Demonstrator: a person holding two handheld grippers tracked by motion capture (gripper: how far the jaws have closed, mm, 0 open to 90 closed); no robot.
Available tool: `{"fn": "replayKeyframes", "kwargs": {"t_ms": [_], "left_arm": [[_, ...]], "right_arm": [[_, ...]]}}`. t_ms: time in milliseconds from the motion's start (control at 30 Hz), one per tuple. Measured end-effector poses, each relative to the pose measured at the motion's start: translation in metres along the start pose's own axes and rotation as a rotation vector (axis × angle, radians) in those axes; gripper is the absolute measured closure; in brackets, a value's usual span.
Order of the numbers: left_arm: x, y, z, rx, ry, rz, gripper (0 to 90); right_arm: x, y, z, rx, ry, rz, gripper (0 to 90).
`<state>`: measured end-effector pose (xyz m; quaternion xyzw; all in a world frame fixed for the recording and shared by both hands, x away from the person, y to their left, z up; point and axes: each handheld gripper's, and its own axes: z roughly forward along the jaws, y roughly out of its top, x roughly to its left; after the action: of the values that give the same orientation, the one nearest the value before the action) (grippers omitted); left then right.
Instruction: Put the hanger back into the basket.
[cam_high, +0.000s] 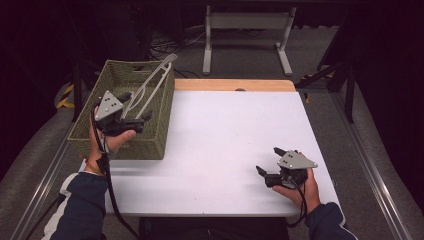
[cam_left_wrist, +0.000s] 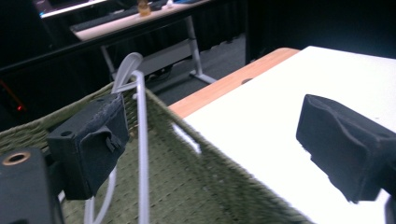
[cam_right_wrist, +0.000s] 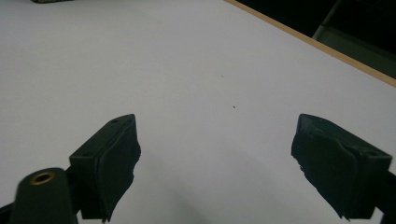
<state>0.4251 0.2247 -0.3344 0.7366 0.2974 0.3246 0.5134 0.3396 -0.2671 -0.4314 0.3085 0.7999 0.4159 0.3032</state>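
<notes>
A green woven basket stands at the left edge of the white table. A pale grey clothes hanger leans in it, its hook sticking up over the far rim. My left gripper hovers over the basket, jaws wide apart. In the left gripper view the hanger runs just beside the left-hand pad, inside the basket, and nothing is pressed between the pads of the left gripper. My right gripper rests low over the table's front right, open and empty.
A wooden strip borders the table's far edge. Beyond it a white table frame stands on the grey floor. Dark stands are at the right. Bare white tabletop stretches between the basket and the right gripper.
</notes>
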Motion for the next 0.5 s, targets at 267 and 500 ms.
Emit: {"fn": "replayKeyframes", "kwargs": {"t_ms": [267, 500], "left_arm": [[-0.022, -0.003, -0.005, -0.028, -0.038, 0.028, 9.6], [-0.038, -0.011, -0.008, -0.053, -0.085, 0.026, 10.0]], "right_arm": [[0.003, 0.002, 0.000, -0.016, -0.007, 0.003, 13.5], [0.004, 0.004, 0.000, -0.024, -0.010, 0.002, 13.5]]}}
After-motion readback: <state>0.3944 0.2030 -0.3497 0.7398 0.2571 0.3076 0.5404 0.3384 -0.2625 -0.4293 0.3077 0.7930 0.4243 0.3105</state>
